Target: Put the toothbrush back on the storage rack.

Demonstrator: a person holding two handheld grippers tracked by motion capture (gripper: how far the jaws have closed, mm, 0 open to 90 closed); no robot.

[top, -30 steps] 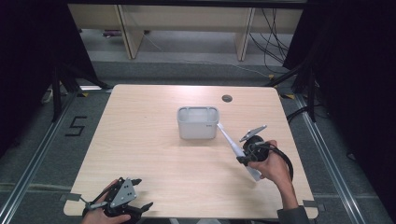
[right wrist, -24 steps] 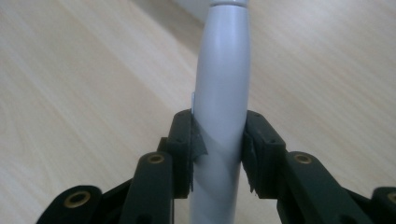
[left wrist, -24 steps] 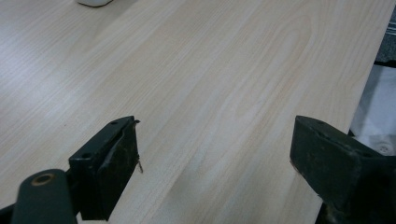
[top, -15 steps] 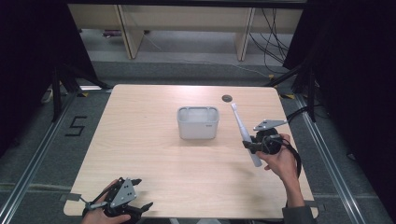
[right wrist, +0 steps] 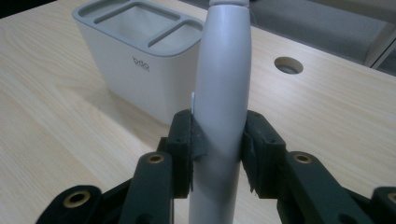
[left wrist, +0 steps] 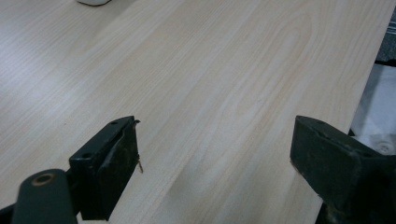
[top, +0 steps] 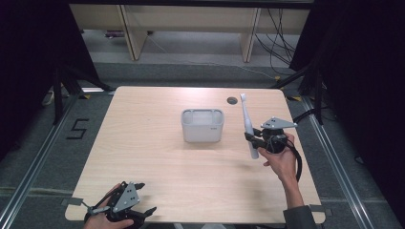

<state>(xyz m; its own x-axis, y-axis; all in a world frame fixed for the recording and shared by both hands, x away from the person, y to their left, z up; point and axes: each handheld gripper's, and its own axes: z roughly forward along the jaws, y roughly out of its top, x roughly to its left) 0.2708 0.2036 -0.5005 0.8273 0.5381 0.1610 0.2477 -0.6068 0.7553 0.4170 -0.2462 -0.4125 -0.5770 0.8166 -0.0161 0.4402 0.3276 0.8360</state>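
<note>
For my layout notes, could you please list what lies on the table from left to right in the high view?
Left gripper → white holder → toothbrush → right gripper, shut on the toothbrush.

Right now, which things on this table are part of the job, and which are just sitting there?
Likely in the job:
- toothbrush, clamped in the right gripper
- white holder with open compartments

Just there:
- left gripper, open over bare table
- cable hole in the tabletop

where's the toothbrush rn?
In the high view the electric toothbrush is clamped upright in the right tongs, over the table's right side, just right of the white holder and near the cable hole.
</note>
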